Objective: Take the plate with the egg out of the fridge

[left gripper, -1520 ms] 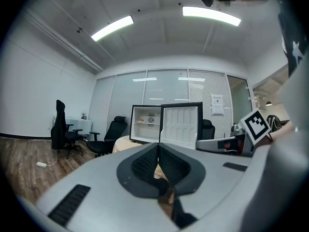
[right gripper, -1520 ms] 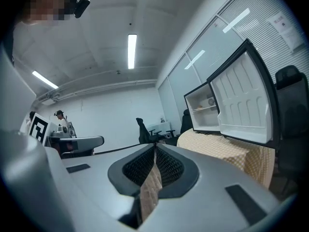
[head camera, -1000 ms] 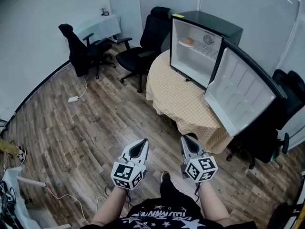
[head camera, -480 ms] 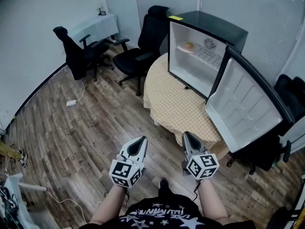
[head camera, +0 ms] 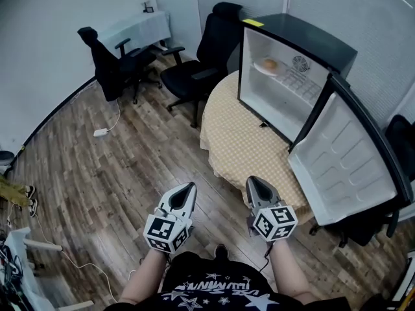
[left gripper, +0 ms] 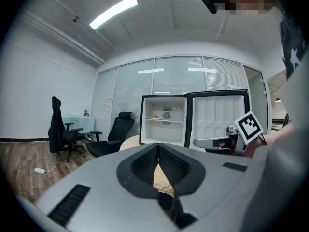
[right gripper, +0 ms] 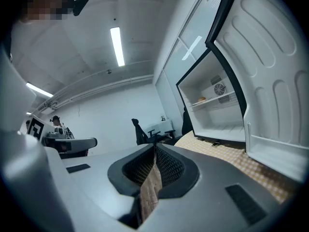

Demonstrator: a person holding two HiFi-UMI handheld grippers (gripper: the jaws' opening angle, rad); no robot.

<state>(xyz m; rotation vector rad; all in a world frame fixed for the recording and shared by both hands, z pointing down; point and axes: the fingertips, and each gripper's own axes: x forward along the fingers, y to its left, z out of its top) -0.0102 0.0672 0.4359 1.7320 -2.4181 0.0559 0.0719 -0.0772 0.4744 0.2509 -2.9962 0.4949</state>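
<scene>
A small black fridge [head camera: 324, 47] stands open on a round table with a yellow checked cloth [head camera: 243, 144]. On its upper shelf rests the plate with the egg [head camera: 267, 65], which also shows small in the left gripper view [left gripper: 154, 116] and the right gripper view [right gripper: 201, 100]. Both grippers hang over the wood floor, short of the table's near edge and well away from the fridge. My left gripper [head camera: 188, 188] [left gripper: 158, 145] is shut and empty. My right gripper [head camera: 254, 181] [right gripper: 154, 148] is shut too, with nothing in it.
The fridge door [head camera: 343, 161] swings out to the right over the table's edge, with a dark chair [head camera: 363, 225] below it. Two black office chairs [head camera: 194, 73] [head camera: 110, 60] and a small white table [head camera: 136, 28] stand at the back left. A cable and adapter [head camera: 99, 133] lie on the floor.
Both grippers and the camera have moved forward toward the table, side by side. The fridge and table now sit nearer in view. The jaws have stayed shut.
</scene>
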